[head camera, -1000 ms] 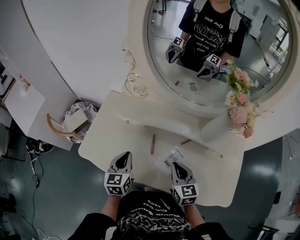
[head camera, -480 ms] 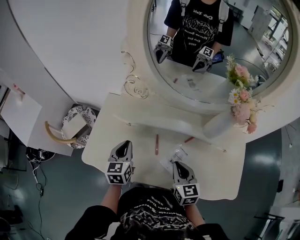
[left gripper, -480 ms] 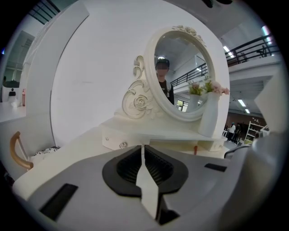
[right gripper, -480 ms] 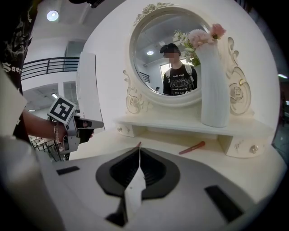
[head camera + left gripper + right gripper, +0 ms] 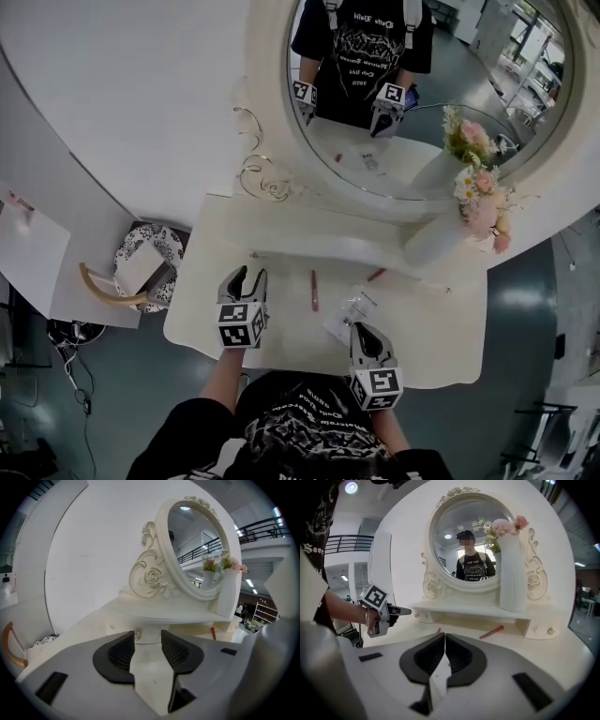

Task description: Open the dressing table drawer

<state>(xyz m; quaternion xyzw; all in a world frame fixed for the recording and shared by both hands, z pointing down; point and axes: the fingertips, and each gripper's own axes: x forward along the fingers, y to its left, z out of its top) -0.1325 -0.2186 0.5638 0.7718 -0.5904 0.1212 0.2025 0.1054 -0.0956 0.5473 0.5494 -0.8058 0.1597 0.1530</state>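
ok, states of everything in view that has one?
left gripper: open, jaws just opened, nothing between them; drawer knob just ahead.
right gripper: shut, empty.
left small drawer: closed.
right small drawer: closed.
vase: upright, flowers in it.

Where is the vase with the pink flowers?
In the head view, the vase stands at the right end of the shelf, just in front of the round mirror.
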